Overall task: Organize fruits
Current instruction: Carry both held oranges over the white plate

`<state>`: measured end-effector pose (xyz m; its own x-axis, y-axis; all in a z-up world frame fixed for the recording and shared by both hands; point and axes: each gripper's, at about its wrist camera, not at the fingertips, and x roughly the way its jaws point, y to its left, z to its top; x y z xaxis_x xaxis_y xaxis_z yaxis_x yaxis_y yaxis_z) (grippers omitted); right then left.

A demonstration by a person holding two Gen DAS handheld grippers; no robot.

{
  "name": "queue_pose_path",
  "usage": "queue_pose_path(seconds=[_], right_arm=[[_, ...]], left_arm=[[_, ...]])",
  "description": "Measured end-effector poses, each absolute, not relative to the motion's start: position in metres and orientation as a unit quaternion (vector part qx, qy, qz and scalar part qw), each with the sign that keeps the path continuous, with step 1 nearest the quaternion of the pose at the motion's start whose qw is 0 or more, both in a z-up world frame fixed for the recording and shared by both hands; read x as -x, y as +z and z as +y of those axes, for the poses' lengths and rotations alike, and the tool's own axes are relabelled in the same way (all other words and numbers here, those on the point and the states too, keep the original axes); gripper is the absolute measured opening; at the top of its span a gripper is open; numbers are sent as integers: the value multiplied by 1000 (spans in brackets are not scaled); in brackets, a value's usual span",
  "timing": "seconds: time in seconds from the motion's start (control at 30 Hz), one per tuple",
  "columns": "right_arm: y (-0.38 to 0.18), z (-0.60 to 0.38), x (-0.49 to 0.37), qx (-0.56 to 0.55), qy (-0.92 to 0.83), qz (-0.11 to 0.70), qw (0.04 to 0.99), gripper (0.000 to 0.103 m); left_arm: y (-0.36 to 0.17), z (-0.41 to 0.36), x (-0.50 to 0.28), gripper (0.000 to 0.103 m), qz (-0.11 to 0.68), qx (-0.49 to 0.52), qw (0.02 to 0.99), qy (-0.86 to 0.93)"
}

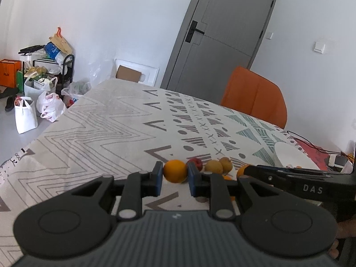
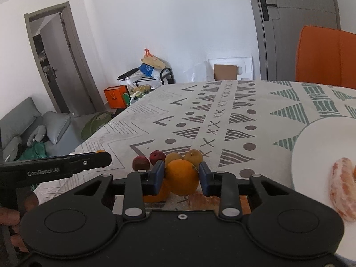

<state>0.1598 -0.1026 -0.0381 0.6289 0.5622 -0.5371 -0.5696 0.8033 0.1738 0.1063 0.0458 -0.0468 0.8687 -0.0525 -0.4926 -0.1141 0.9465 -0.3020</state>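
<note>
My left gripper (image 1: 175, 175) holds a small orange (image 1: 175, 170) between its blue fingers (image 1: 158, 178), pads against both sides, above the patterned surface (image 1: 93, 124). My right gripper (image 2: 182, 178) has a bigger orange (image 2: 182, 176) between its fingers (image 2: 158, 177); whether the pads truly press it I cannot tell. Just beyond lie two red plums (image 2: 157, 157) and two yellowish fruits (image 2: 194, 155). A peeled orange (image 2: 342, 189) rests on the white plate (image 2: 316, 146) to the right.
</note>
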Motion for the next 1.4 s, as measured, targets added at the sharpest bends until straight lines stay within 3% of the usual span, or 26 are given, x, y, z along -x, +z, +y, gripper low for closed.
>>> queue_pose_path(seconds=[0.93, 1.4], right_arm=[[-8, -192, -119, -40, 235, 230, 944, 32], [-21, -247, -117, -71, 171, 231, 955, 32]], left_arm=[[-10, -19, -114, 22, 231, 123, 963, -56], [-9, -80, -142, 22, 240, 87, 958, -127]])
